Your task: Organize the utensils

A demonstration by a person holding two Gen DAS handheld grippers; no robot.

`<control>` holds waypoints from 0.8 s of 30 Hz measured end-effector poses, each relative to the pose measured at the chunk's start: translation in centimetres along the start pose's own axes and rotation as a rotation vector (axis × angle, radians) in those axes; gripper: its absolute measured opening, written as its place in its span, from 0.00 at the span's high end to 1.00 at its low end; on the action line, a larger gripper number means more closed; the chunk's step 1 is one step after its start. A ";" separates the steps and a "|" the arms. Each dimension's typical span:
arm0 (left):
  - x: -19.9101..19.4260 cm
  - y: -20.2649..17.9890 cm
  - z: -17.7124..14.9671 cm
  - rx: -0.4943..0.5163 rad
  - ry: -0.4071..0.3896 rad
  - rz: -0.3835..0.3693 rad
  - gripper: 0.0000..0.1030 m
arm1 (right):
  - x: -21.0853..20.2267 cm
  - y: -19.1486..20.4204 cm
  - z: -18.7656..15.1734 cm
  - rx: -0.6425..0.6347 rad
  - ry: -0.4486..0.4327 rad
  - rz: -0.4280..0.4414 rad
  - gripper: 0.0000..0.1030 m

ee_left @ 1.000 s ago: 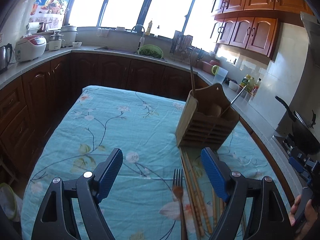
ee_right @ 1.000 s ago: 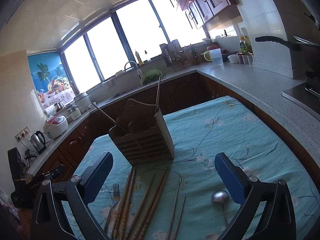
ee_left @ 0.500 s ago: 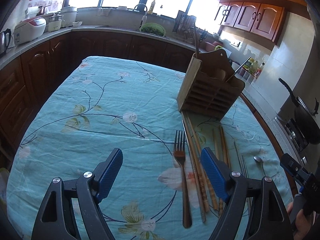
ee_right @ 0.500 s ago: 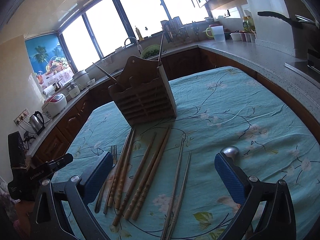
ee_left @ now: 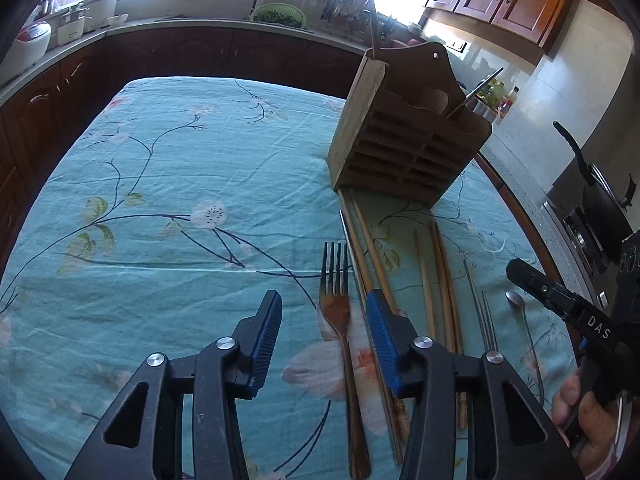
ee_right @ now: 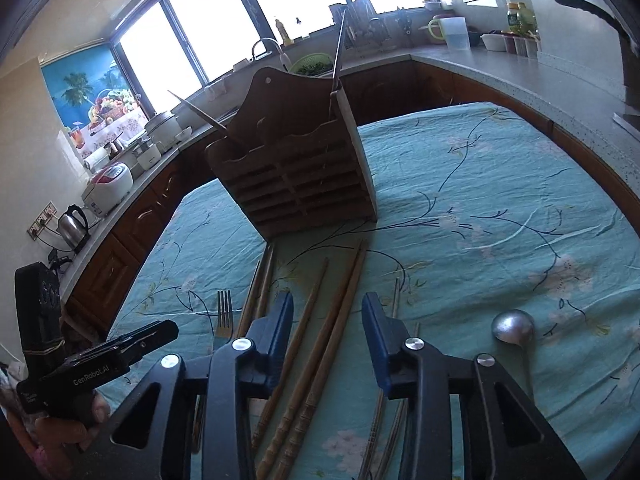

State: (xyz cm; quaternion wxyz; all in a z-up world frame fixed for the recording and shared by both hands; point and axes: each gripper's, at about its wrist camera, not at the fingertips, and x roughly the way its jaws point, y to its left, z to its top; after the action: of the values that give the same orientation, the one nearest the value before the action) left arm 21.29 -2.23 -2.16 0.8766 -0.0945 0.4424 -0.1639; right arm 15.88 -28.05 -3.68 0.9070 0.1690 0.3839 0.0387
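A wooden utensil holder (ee_left: 404,144) stands on the teal flowered tablecloth, with a couple of sticks poking out; it also shows in the right wrist view (ee_right: 296,176). In front of it lie several wooden chopsticks (ee_left: 440,276), a metal fork (ee_left: 338,312), thin metal chopsticks (ee_left: 480,312) and a metal spoon (ee_left: 520,312). My left gripper (ee_left: 324,320) is open, low over the cloth, with the fork between its fingers. My right gripper (ee_right: 326,320) is open, straddling a pair of wooden chopsticks (ee_right: 336,320). The spoon (ee_right: 514,330) lies to its right.
Dark wood cabinets and a grey counter (ee_right: 500,68) wrap around the table. A rice cooker (ee_right: 110,188), kettle (ee_right: 74,224) and sink with a green colander (ee_left: 280,16) sit on it. A black pan (ee_left: 600,200) stands on the stove at right.
Both grippers have dropped lower toward the cloth and their jaws have narrowed. The left now straddles the fork, the right straddles a pair of wooden chopsticks.
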 end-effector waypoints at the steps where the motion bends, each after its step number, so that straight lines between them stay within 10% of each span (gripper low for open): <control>1: 0.5 0.0 0.3 0.005 0.007 0.002 0.61 | 0.8 0.2 0.2 -0.004 0.014 0.000 0.68; 24: 9.4 -0.7 4.0 0.098 0.099 -0.021 0.82 | 10.9 -0.3 3.2 -0.031 0.173 -0.093 0.85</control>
State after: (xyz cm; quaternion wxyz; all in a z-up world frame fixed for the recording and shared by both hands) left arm 29.58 -6.25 -6.59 0.8554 -0.0477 0.4757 -0.1992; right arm 25.82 -27.06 -9.18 0.8736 0.1331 0.4678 0.0167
